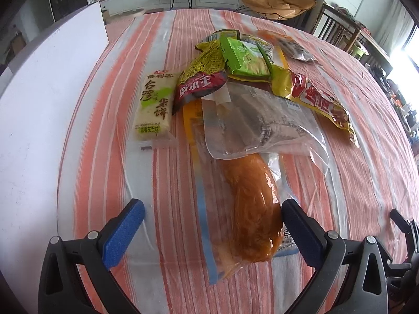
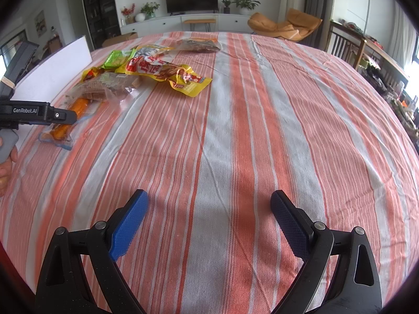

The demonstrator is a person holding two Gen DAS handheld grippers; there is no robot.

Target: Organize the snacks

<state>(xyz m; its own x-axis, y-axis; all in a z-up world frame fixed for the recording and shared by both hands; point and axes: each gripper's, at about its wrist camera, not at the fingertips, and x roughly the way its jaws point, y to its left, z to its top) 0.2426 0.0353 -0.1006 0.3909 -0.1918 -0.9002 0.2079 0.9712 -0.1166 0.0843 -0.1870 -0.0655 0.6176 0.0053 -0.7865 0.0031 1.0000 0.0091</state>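
Observation:
A pile of snack packets lies on the striped tablecloth (image 1: 167, 183). An orange sausage in a clear pack (image 1: 251, 209) lies nearest, between the fingers of my open left gripper (image 1: 212, 217). Behind it are a clear wafer pack (image 1: 262, 120), a white rice-cracker pack (image 1: 154, 104), a red-yellow packet (image 1: 201, 81), a green packet (image 1: 243, 55) and a yellow-red bag (image 1: 319, 99). My right gripper (image 2: 209, 209) is open and empty over bare cloth. In its view the pile (image 2: 157, 70) lies far left, with the left gripper's body (image 2: 39, 113) over the sausage (image 2: 78, 107).
A white board (image 1: 39, 99) lies along the table's left side. A dark packet (image 1: 296, 47) lies at the pile's far end. Beyond the table stand an orange chair (image 2: 285, 26), wooden chairs (image 2: 348, 44) and a TV cabinet (image 2: 191, 23).

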